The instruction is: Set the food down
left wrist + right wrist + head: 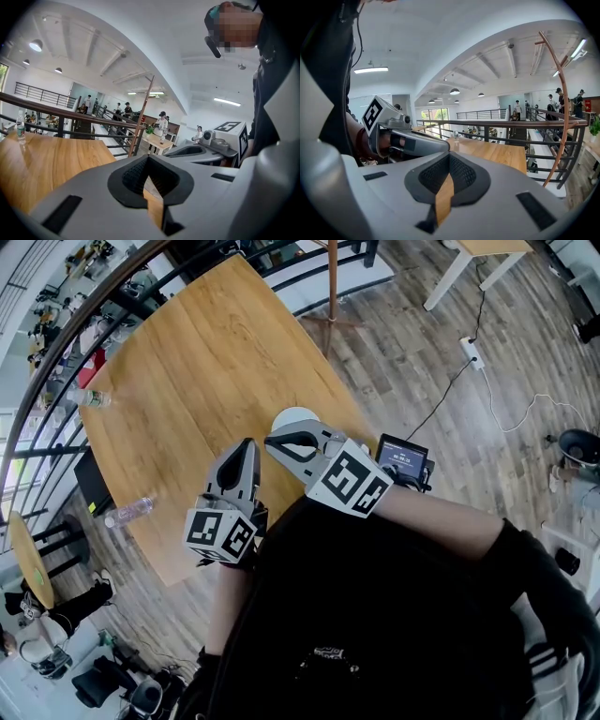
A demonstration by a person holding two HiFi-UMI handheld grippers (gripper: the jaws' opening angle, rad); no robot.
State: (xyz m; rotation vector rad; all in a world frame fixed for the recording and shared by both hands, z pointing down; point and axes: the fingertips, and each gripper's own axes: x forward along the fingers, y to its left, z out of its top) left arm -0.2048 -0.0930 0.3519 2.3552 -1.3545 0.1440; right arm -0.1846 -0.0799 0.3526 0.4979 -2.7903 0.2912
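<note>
You hold your left gripper (247,444) and right gripper (272,440) side by side over the near edge of a wooden table (187,371), both pairs of jaws pressed together, empty.

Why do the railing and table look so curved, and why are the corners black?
Head view: wide lens bows the light wooden table. Right gripper view: the black metal railing arches. Left gripper view: the round image leaves dark corners.

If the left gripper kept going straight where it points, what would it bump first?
Most likely the bare wooden table: the left gripper tilts slightly down over it, and nothing stands in that line, though depth is hard to judge.
</note>
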